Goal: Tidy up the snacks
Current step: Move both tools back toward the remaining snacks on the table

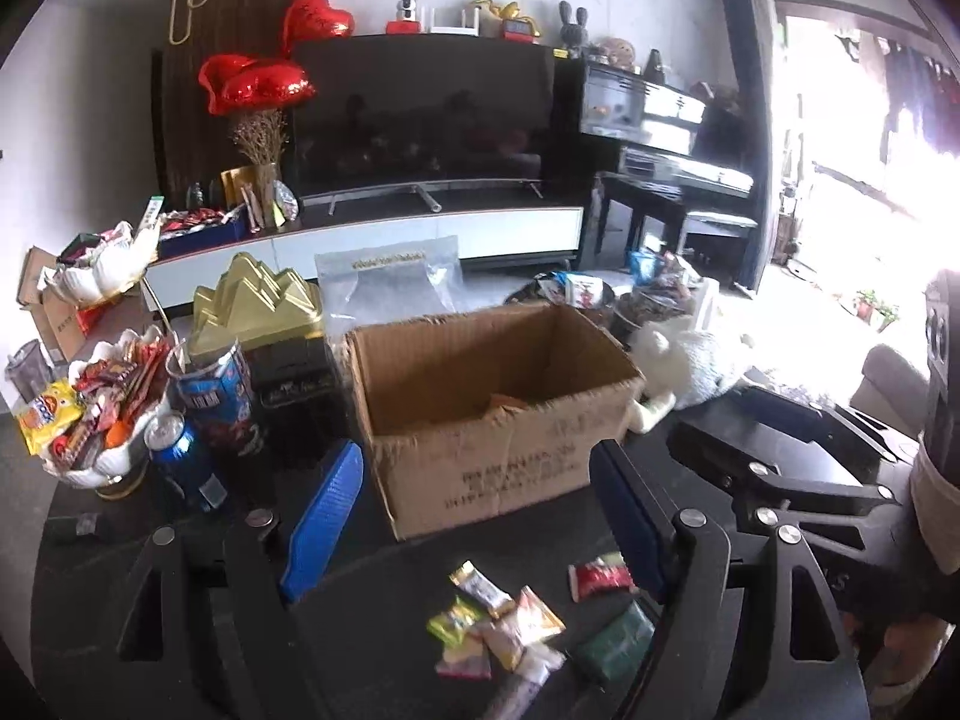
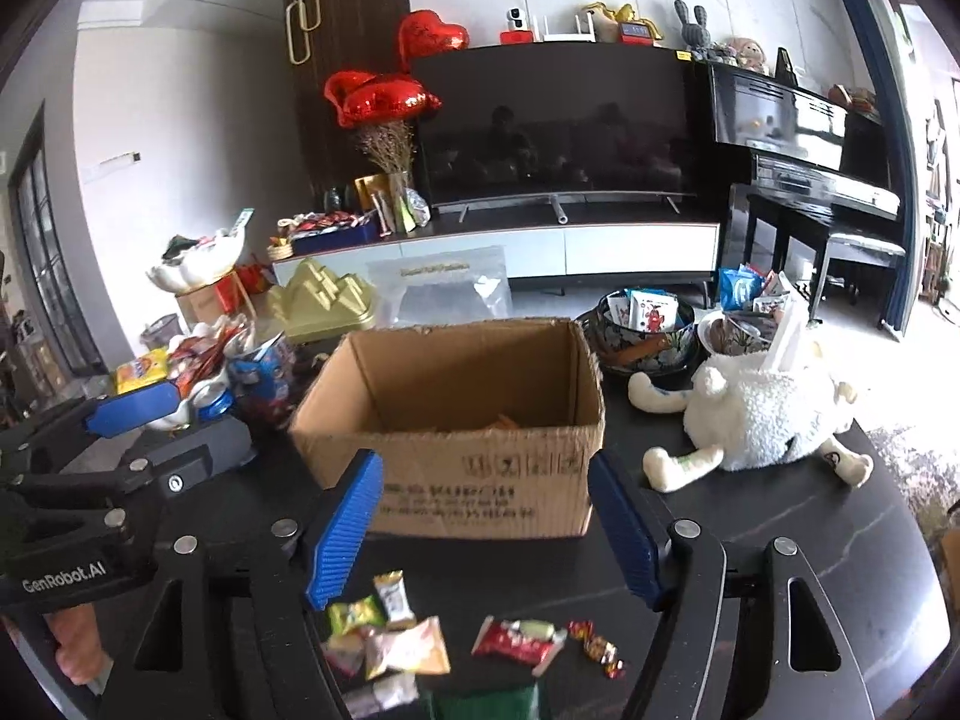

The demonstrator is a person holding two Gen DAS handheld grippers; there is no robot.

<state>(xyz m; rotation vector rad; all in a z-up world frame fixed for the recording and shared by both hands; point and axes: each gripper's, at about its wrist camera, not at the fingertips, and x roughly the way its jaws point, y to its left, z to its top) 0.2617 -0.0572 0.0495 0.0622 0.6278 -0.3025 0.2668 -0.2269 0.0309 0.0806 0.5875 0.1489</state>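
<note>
Corrugated brown cardboard box [image 2: 456,414] sits open-topped on the dark tabletop [image 2: 780,540], and I judge it to be where the snacks go; something orange shows low inside it, too hidden to name. My left gripper [image 1: 474,516] and right gripper [image 2: 486,528] both stand wide with nothing between their blue ribbed pads [image 2: 345,531], each hovering on the near side of the box above the loose packets.

Those packets lie in a small scatter close to me: a red wrapped snack [image 2: 516,642], a yellow-green sachet [image 2: 354,615], a pale orange pouch [image 2: 414,648], a dark green packet [image 1: 618,636] and a small red-and-gold twisted sweet [image 2: 600,651]. Several overlap, so I would start with the red wrapped snack, which lies apart from the pile and offers a clean edge.

To do this well, I think the right gripper should tip down and straddle that packet across its short side, pads square to it, then close gently, since the wrapper will crumple and slide on the slick table. I would keep the left gripper clear of the right's path and work the overlapped cluster from its outer pieces. The white plush toy [image 2: 762,420] beside the box should stay untouched when carrying over the rim.
</note>
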